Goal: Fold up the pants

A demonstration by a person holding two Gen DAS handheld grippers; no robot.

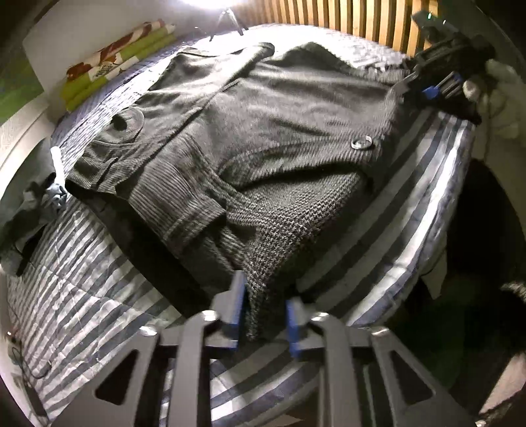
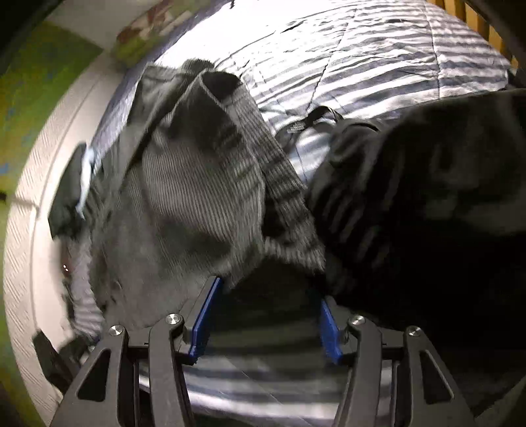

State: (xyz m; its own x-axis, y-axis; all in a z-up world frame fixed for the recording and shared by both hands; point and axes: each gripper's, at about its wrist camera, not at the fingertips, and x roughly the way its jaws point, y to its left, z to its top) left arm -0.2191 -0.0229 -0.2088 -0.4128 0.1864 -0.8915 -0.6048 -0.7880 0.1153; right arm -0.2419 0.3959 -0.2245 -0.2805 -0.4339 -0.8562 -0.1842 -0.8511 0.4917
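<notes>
Dark grey corduroy pants [image 1: 250, 131] lie spread across a bed covered by a blue-and-white striped quilt [image 1: 82, 279], seen from the left wrist camera. Left of the fingers, at the quilt's edge, a crumpled dark grey garment [image 1: 29, 203] sits beside the pants' waistband, and a rolled green, white and red patterned cloth [image 1: 111, 62] lies farther beyond. The left gripper [image 1: 264, 308] has its blue-padded fingers [image 1: 238, 312] drawn nearly together on a fold of the pants' woven-looking hem, which runs straight up between them. Ahead of the fingers, a round grey button [image 1: 361, 143] shows on the fabric, with a wooden slatted headboard [image 1: 342, 23] beyond. Far right, a white-gloved hand [image 1: 493, 95] carries the right gripper [image 1: 424, 92] at the pants' far edge.

From the right wrist camera, the right gripper [image 2: 268, 308] holds its fingers [image 2: 203, 322] partly apart, the ribbed pants [image 2: 184, 197] bunched and lifted just ahead of them. Whether the pads press the cloth cannot be told through the blur. To the right lies a black garment [image 2: 427, 184].
</notes>
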